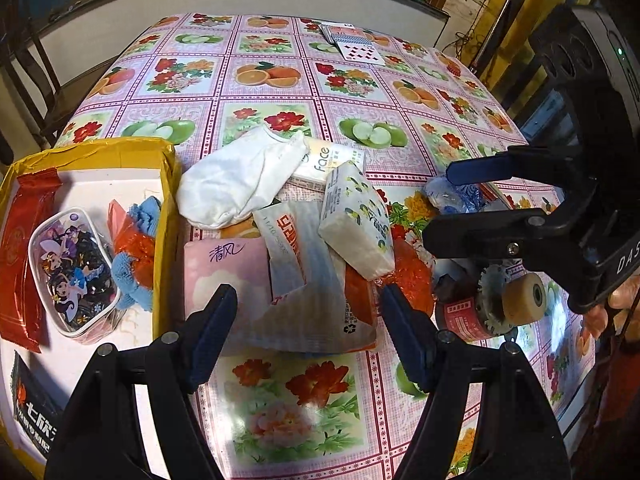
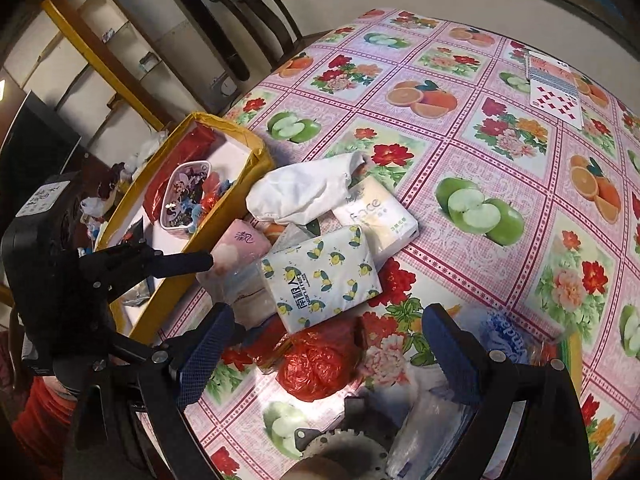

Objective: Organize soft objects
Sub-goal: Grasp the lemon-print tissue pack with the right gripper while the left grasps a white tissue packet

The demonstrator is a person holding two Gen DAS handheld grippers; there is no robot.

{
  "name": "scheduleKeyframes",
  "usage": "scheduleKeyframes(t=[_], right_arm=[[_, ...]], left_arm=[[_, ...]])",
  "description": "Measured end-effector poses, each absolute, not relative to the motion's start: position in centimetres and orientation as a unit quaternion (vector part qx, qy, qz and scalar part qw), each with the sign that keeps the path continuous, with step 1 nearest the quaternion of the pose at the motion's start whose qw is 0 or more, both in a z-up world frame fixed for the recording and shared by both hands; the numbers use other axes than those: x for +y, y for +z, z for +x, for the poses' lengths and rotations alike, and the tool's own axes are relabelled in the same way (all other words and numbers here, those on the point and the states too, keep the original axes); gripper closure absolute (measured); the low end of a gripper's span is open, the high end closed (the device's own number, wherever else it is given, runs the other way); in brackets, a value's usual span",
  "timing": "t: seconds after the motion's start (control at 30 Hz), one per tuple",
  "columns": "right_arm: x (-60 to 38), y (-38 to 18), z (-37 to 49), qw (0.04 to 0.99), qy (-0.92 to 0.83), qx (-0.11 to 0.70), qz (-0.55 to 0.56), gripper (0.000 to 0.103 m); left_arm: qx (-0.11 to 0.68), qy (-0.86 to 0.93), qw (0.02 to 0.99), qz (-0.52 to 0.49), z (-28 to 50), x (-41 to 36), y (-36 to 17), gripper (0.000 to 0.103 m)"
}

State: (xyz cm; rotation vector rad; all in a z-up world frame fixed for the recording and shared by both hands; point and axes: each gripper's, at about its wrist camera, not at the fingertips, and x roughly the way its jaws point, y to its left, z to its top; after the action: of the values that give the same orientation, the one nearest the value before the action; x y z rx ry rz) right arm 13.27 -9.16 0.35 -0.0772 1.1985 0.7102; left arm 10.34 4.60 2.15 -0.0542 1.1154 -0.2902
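A heap of soft things is seen near the middle of the table [image 1: 280, 92], which is covered with a pink checked oilcloth printed with fruit and flowers. On top of the heap a crumpled white cloth sock [image 1: 240, 176] is laid; its toe end rests over a cream tissue pack marked "face" [image 1: 324, 164]. Against this one, a white tissue pack with a lemon pattern [image 1: 356, 220] is leaned, tilted. Under it a thin plastic tissue pack with red letters [image 1: 296, 264] is found, and just beside that a pink tissue pack [image 1: 224, 268] lies flat. Four tissue packs and one sock are counted. A crumpled red plastic bag [image 2: 320, 364] is lying at the near edge of the heap.

To the left, a yellow cardboard box [image 1: 164, 208] is placed. One clear plastic case with a cartoon print [image 1: 72, 272], one red flat packet [image 1: 20, 252] and a blue fluffy cloth [image 1: 136, 272] are held in it.

The left claw [image 1: 308, 328] is spread wide and is holding nothing, above the near edge of the pink and the red-lettered packs. The right claw [image 2: 324, 344] is likewise released and empty, above the red bag. Some playing cards [image 1: 352, 40] are left at the far side of the table.
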Motion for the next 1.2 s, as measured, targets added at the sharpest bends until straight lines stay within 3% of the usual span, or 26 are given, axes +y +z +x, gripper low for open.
scheduleKeyframes(t=[0.57,0.63,0.73,0.87,0.93,0.97,1.0,1.07,1.13,1.2], right_arm=[[-4.4,-3.3,16.2,0.696,0.416,0.565,-0.154,0.007],[-4.1,-3.9,16.3,0.695,0.416,0.564,-0.159,0.009],[-3.8,-4.4,16.2,0.697,0.414,0.562,-0.166,0.028],[-4.1,-4.2,16.0,0.708,0.400,0.557,-0.168,0.029],[-4.4,-3.9,15.9,0.716,0.390,0.553,-0.170,0.029],[-4.8,-3.7,15.9,0.720,0.388,0.552,-0.163,0.029],[-5.2,-3.5,16.0,0.723,0.388,0.551,-0.153,0.029],[-6.1,-3.0,15.9,0.732,0.383,0.546,-0.137,0.029],[-7.1,-2.7,15.8,0.740,0.374,0.544,-0.125,0.029],[-8.3,-2.4,15.8,0.747,0.364,0.546,-0.109,0.029]], left_arm=[[0.543,-0.155,0.825,0.007,11.9,3.8,0.3,0.029],[0.542,-0.157,0.825,0.008,11.9,3.8,0.3,0.029],[0.538,-0.159,0.828,0.008,12.1,3.8,0.3,0.029],[0.534,-0.157,0.830,0.015,12.2,3.5,0.3,0.031],[0.535,-0.155,0.831,0.018,12.3,3.4,0.3,0.045],[0.535,-0.154,0.831,0.020,12.3,3.4,0.3,0.058],[0.536,-0.156,0.830,0.015,12.4,3.4,0.3,0.063],[0.535,-0.153,0.830,0.013,12.3,3.5,0.4,0.065],[0.530,-0.152,0.834,0.008,12.2,3.5,0.5,0.075],[0.524,-0.148,0.839,0.001,11.9,3.7,0.8,0.076]])
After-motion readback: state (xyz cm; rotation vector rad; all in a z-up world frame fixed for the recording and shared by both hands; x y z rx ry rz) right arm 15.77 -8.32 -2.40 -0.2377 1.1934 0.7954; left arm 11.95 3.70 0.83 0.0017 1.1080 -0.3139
